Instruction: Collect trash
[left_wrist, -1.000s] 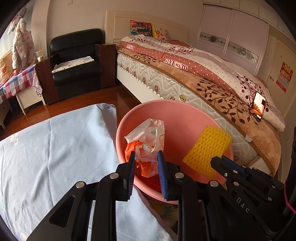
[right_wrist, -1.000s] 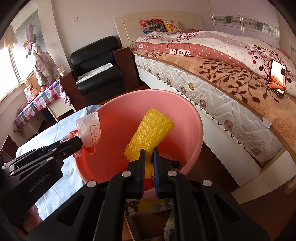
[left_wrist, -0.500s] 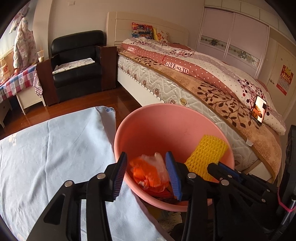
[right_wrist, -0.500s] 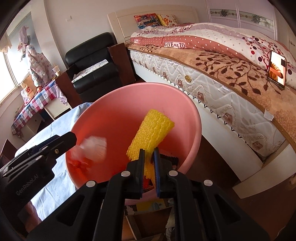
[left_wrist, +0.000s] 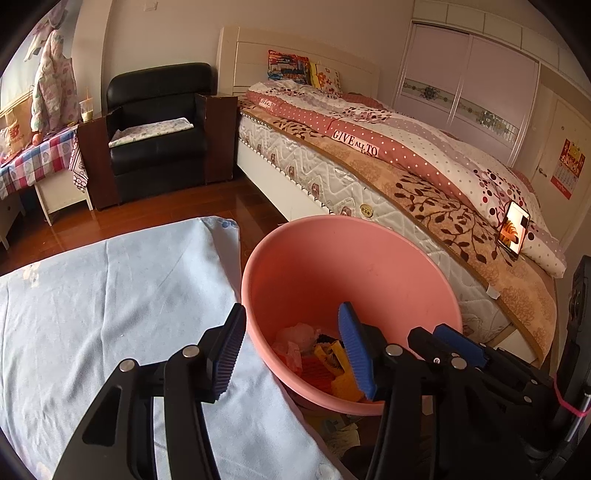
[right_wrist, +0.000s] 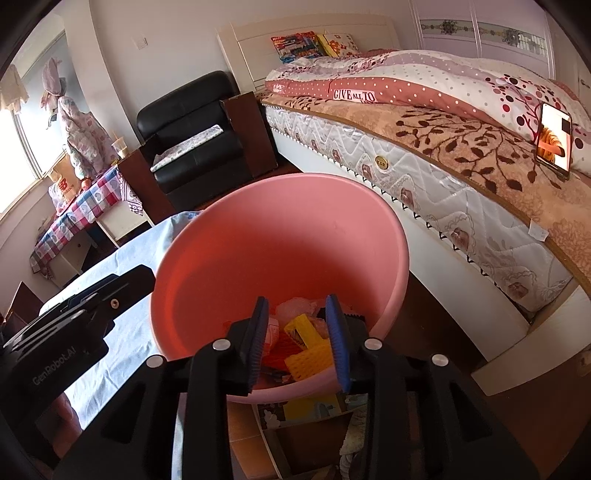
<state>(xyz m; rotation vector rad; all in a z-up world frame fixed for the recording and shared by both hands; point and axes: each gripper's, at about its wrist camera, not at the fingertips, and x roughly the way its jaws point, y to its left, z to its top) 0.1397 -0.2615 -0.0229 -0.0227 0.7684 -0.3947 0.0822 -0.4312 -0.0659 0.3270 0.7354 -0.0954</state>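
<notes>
1. The wide bed with its patterned quilt runs along the far side, close behind the basin; a phone leans upright on it.
2. The bench, covered in a pale blue cloth, lies to the left and looks bare of litter in both views.
3. The round pink plastic basin sits just beside the bench edge, apparently perched on clutter below. A knock on its near rim from either arm could tip it and spill everything.
4. The left tongs stand wide apart, one finger over the cloth, the other over the basin; their jaws have just been opening, and nothing is between them.
5. The right tongs are parted above the basin, having just been opening, and grip nothing.
6. The trash lies at the basin bottom: yellow foam netting, a crumpled clear plastic bag and orange scraps. Light pieces might cling to a ribbed pad and lift out when the tongs pull away.
</notes>
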